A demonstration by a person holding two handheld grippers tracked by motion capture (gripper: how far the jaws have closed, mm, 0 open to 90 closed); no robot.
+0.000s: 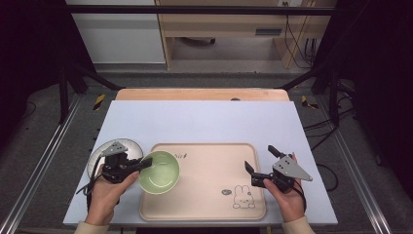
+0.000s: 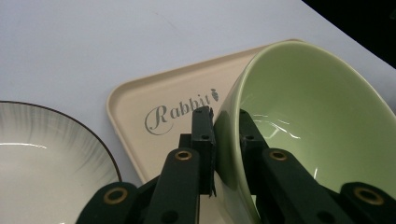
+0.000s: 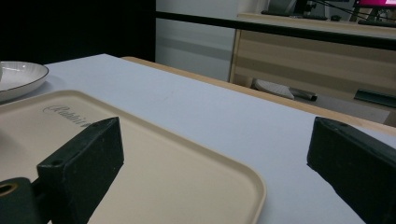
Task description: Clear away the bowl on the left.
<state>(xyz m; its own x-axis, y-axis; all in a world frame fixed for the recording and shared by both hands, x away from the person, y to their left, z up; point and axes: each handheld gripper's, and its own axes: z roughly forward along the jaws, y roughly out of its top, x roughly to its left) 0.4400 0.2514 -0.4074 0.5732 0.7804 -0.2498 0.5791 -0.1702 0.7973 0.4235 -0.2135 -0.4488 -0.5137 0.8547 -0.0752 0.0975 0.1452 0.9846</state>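
Overhead: left gripper (image 1: 141,164) clamps green bowl (image 1: 159,172) at tray's (image 1: 209,204) left edge | left gripper view: jaws pinch bowl wall, "Rabbit" lettering (image 2: 180,113), plate (image 2: 42,158) | right gripper view: right gripper (image 3: 219,163) jaws wide, empty, over tray's corner.

Even overhead light falls on the pale table (image 1: 204,122), while the surroundings stay dark. Soft glare streaks the green bowl (image 2: 308,107). Close-up black jaws look blurred; shadows are faint.

tongs (image 1: 147,163): black, brass screws | grey plate | cream sleeves (image 1: 90,227)
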